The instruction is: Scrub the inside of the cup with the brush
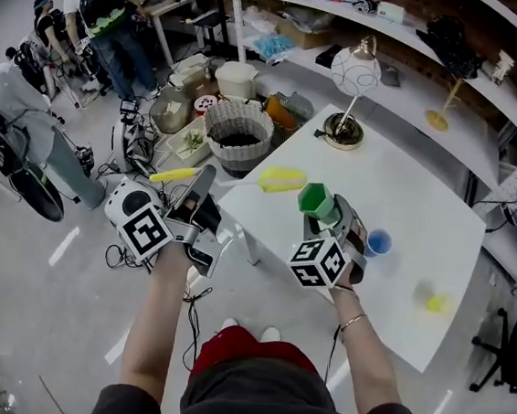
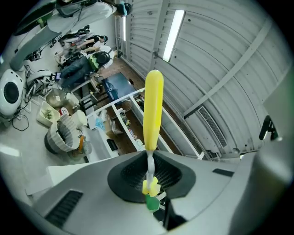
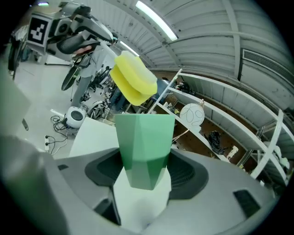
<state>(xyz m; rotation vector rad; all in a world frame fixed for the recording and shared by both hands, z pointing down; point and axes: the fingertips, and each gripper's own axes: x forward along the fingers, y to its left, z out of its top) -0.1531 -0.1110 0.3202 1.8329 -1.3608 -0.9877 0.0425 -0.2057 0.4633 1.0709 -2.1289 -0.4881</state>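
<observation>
Trouble is lurking mostly in the two grips. The right claw [image 3: 142, 179] is closing on the lower part of the green faceted plastic cup [image 3: 143, 142], which is standing up between its jaws with the mouth pointing away, held in the air over the white worktop [image 1: 404, 217] near its front edge. The left claw [image 2: 149, 179] is pinching shut on the thin white neck of the yellow sponge-headed brush [image 2: 153, 108], whose long head is sticking out well beyond the jaws.

In the right gripper view the brush head [image 3: 133, 80] is hovering just past the cup's rim, not yet inside. From the head view the brush [image 1: 282, 179] is sitting just left of the cup [image 1: 315, 200], with the left claw [image 1: 203, 191] and right claw [image 1: 331, 220] drawing close.

The neck probably offers little to grip, so a sideways push may be swivelling the brush in the jaws. The broad head looks likely to be catching on the rim, and pressing hard could be levering the cup, held only low down, out of the right claw and off the worktop's edge.
</observation>
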